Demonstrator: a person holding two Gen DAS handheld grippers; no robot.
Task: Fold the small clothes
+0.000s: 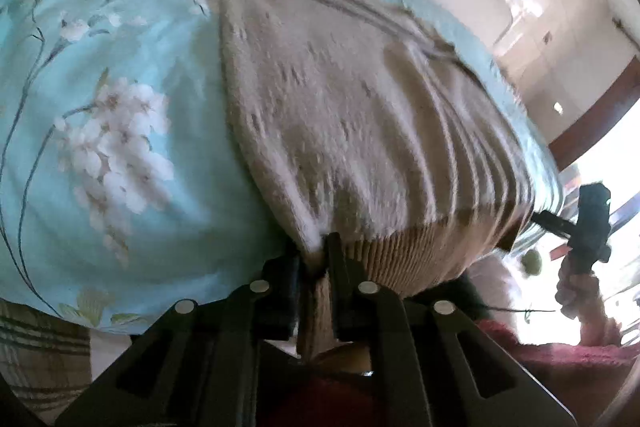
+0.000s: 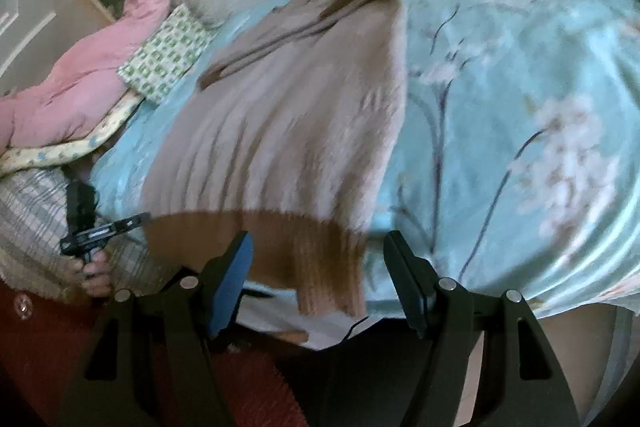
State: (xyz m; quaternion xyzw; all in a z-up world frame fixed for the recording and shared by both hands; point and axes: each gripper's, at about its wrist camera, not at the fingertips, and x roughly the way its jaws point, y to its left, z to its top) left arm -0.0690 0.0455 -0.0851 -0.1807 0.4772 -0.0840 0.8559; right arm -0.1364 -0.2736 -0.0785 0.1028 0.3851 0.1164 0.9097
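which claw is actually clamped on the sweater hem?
The left claw: its jaws pinch the sweater's ribbed hem. The right claw stands open, gripping nothing.

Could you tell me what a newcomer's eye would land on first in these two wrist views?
First, the beige fuzzy sweater spread over the pale blue floral bedspread, its ribbed tan hem nearest the cameras. The left gripper is clamped on that hem's corner, while the right gripper stands open around the hem's other end. A pink garment lies bunched by the pillows.

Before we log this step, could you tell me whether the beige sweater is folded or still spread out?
Spread out: the sweater lies flat on the blue bedspread, ribbed hem overhanging the edge.
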